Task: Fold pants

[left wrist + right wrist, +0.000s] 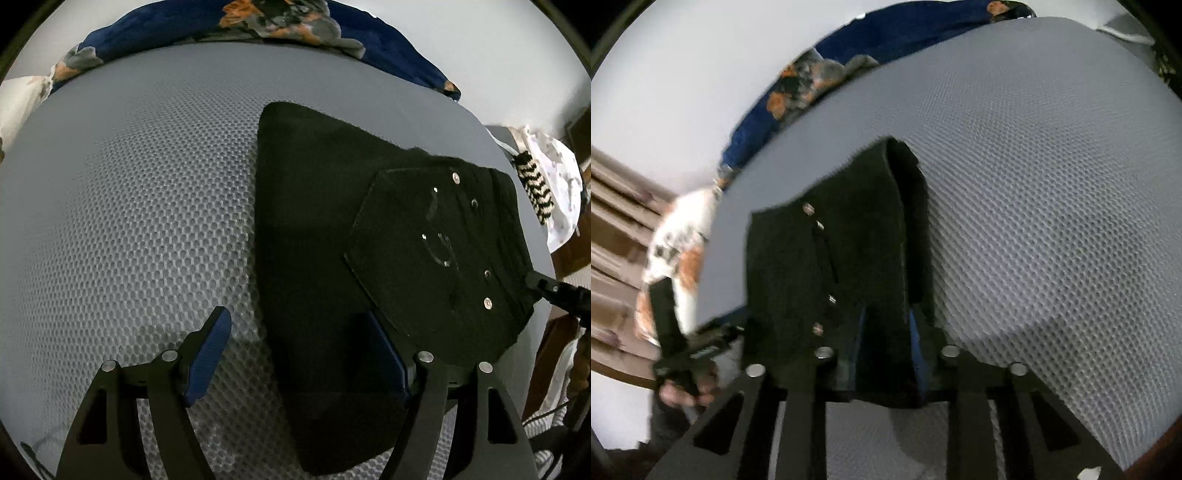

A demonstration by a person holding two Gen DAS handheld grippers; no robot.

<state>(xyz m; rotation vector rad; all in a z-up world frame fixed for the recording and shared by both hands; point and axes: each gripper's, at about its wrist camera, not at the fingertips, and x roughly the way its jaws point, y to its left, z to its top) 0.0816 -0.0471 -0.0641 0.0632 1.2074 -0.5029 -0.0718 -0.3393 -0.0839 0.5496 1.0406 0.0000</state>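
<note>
Left gripper: we find the left gripper [295, 354] with its jaws spread wide, nothing clamped. One blue pad [207, 354] sits over bare mattress, just off the pants' edge; the other pad lies over the pants' dark cloth. Whether either pad touches we cannot tell.

Right gripper: we find the right gripper [888, 354] with its jaws drawn narrow about a fold of the pants' cloth, blue pads on either side of it; we read this as a grip on the pants. The view is blurred.

Pants: we record the black pants [325, 221] lying on the mattress, partly folded, a back pocket with metal rivets facing up. In the right wrist view the rivet row runs just beside the pinched fold.

Mattress: we note a grey honeycomb-mesh mattress [129, 206] under the pants, bare on the side away from the pocket.

Blanket: a navy floral blanket [258, 26] lies bunched at the mattress edge, well apart from the pants.

Other cloth: a white garment with a black-and-white striped piece [535, 192] lies off the mattress, near the pants' pocket side.

Person: a hand [683, 391] holds the other gripper's handle beyond the pants' rivet side.
</note>
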